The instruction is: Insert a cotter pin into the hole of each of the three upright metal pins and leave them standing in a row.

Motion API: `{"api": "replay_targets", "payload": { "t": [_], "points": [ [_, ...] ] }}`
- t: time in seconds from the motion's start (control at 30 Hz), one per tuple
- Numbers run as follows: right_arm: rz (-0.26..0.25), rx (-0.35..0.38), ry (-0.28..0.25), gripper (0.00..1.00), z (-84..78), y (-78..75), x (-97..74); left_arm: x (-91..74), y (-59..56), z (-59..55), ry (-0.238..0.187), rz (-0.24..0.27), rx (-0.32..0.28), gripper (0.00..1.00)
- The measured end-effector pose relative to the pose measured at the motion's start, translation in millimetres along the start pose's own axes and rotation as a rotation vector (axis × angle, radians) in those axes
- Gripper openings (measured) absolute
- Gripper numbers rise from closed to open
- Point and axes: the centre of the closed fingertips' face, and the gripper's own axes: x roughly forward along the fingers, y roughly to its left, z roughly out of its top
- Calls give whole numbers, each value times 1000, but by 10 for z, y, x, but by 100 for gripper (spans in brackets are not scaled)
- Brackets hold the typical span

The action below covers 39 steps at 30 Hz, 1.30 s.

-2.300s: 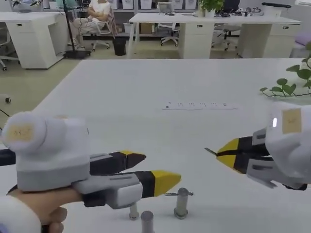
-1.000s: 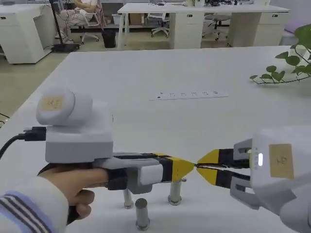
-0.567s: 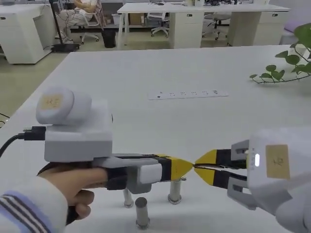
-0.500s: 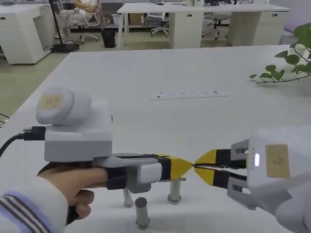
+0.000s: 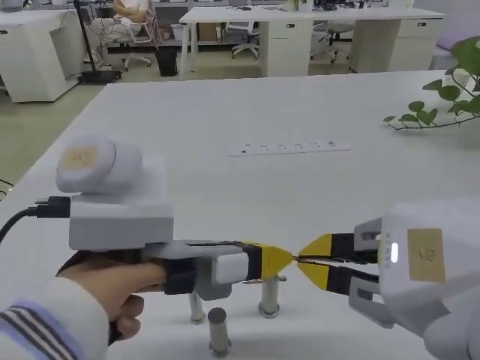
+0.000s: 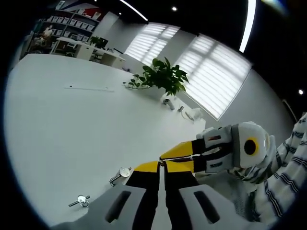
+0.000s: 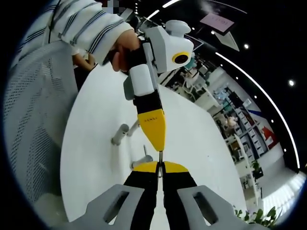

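Three upright metal pins stand close together near the table's front edge: one (image 5: 196,306), one (image 5: 218,330) and one (image 5: 268,298), which has a thin cotter pin crossing its top. Just above them, my left gripper (image 5: 286,258) and right gripper (image 5: 303,262) meet tip to tip. A loose cotter pin (image 5: 295,260) bridges the small gap between them. In the right gripper view my right gripper (image 7: 160,166) is shut on that cotter pin (image 7: 160,156), and the left gripper's yellow tip (image 7: 159,146) closes on its far end. The left gripper (image 6: 160,165) looks shut.
A white power strip (image 5: 289,148) lies across the middle of the table (image 5: 225,112). A leafy plant (image 5: 442,105) reaches in from the right edge. Desks, chairs and a seated person (image 5: 131,11) are beyond the far edge.
Since the earliest frame the left gripper has shut and the two grippers have come together tip to tip over the pins. Over the last second they have barely moved.
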Motion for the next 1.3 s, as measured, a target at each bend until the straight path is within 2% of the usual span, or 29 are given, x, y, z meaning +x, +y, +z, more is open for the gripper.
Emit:
{"api": "replay_targets", "payload": {
  "t": [0.13, 0.5, 0.63, 0.7, 0.77, 0.8, 0.87, 1.0, 1.07, 1.17, 1.3],
  "points": [
    [7, -2, -4, 3, 15, -5, -2, -11, -14, 3, 6, 11, 27, 0],
    [32, 27, -37, 4, 56, 17, -13, -48, -13, -3, 9, 13, 17, 0],
    [50, 79, -67, 17, 89, 25, -32, -83, 17, -32, 12, 16, 15, 0],
    [60, 120, -64, 16, 49, 13, -58, -115, 0, -33, 7, 1, 21, 0],
    [102, 207, -82, 18, 22, 42, -79, -153, -18, -41, 11, -12, 50, 0],
    [136, 256, -95, 20, 23, 74, -91, -176, -31, -31, 5, -21, 71, 0],
    [255, 411, -126, 26, 37, 197, -130, -205, -67, -11, -4, -46, 113, 0],
    [365, 627, -213, 29, 105, 236, -194, -266, -158, -30, 5, -102, 198, 0],
    [397, 659, -243, 29, 134, 241, -221, -283, -204, -41, 5, -131, 205, 0],
    [405, 651, -246, 27, 134, 253, -226, -296, -282, -71, 14, -181, 233, 0],
    [438, 670, -270, 20, 198, 299, -248, -306, -319, -103, 16, -202, 289, 0]
  ]
}}
